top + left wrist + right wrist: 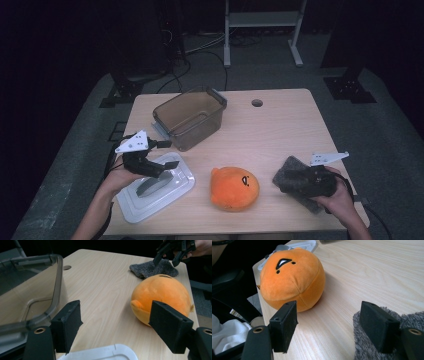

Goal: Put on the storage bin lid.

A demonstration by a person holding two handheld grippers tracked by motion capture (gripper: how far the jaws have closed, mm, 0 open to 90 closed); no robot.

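- High view: a clear brown plastic container [190, 116] is seen standing open at the back left of the wooden surface [280, 130], and its white lid [156, 192] lies flat at the front left edge, well apart from it. The left tool [159, 156] is held just above the lid with its jaws wide and nothing between them. An orange plush toy [234, 188] sits at the front centre. At the front right, the right tool [294, 176] is held over a grey fuzzy cloth [295, 181], jaws spread wide; no grip on the cloth can be made out.
- Left gripper view: the left tool [116, 322] is seen with its jaws wide apart and empty. The container wall [30, 297] is close on the left, a corner of the lid [105, 355] lies below, and the plush toy [162, 297] sits ahead to the right, with the cloth [152, 268] and the right tool [166, 258] beyond it.
- Right gripper view: the right tool [328, 325] is shown open, one jaw above the cloth [372, 350], the other over bare wood; the plush toy [292, 280] lies just ahead.
- Progress, as judged: the lid appears to be off and set down, and the container is empty. The toy and cloth are not yet packed, and closing is left to do.
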